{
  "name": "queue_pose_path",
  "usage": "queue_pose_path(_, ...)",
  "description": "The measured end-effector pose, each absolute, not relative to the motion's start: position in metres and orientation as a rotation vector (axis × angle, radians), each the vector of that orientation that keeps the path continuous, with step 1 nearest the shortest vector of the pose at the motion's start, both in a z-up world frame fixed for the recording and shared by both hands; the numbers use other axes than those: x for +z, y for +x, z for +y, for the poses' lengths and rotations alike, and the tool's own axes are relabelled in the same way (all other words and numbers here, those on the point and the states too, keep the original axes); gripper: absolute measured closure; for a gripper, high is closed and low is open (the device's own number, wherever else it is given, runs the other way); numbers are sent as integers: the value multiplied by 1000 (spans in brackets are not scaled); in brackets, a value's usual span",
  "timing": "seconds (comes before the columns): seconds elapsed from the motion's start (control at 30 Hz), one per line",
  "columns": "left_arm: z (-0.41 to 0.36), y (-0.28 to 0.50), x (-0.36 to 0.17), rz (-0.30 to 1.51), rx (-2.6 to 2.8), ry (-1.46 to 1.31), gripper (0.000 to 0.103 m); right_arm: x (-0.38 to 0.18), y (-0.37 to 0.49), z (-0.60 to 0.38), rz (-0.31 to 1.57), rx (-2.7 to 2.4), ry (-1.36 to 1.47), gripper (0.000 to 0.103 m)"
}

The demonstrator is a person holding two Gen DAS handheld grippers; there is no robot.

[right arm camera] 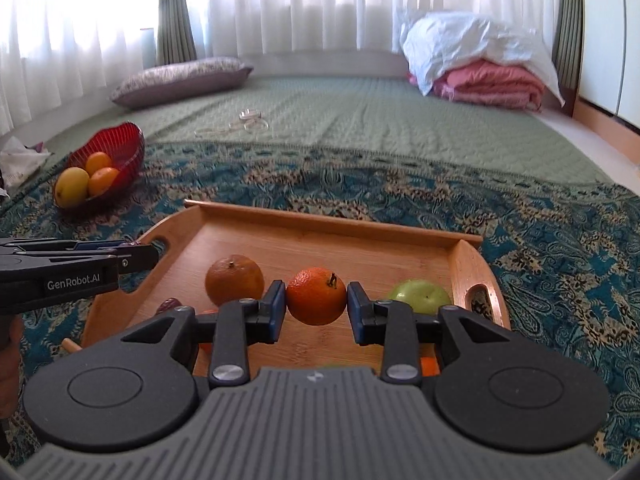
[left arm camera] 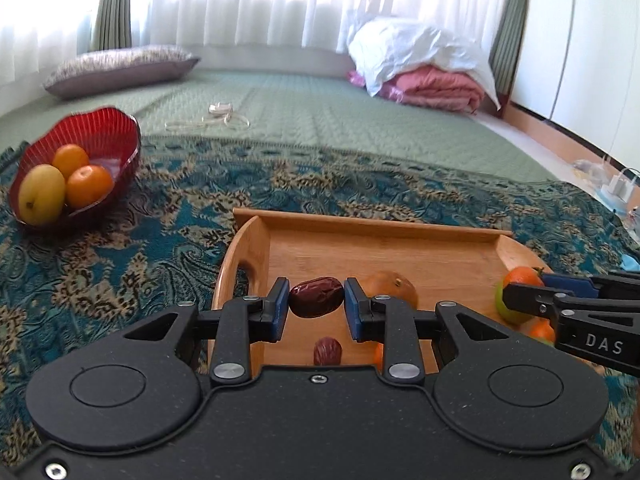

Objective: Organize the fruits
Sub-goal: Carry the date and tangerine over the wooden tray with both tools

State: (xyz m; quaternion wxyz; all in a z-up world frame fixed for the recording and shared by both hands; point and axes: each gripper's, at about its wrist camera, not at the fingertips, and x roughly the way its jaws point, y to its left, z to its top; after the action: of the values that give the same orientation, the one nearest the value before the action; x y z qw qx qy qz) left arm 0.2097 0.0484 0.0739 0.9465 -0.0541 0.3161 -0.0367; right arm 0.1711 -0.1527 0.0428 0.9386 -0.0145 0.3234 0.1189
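With a date (left arm camera: 316,297) clamped in the left gripper (left arm camera: 316,304) and an orange (right arm camera: 316,295) in the right gripper (right arm camera: 316,304), both are best carried level to the bowl (left arm camera: 120,128), 1 released at a time.

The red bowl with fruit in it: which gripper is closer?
Left. The left gripper, holding a date, is on the tray's side nearest the red bowl; the right gripper is farther away.

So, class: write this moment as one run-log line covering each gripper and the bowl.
left gripper: shut on date | right gripper: shut on orange | both above wooden tray | red bowl: three fruits
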Motion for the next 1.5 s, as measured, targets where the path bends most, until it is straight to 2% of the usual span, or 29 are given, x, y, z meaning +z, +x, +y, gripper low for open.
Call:
queue_pose_path(0.47, 52, 271, 40, 780, -67, -140, 75, 15, 227, -152, 877, 221, -13, 66)
queue_pose_path(1.5, 45, 276, 26, 792, -65, -100, 75, 0, 231, -152, 898, 210, -23, 64)
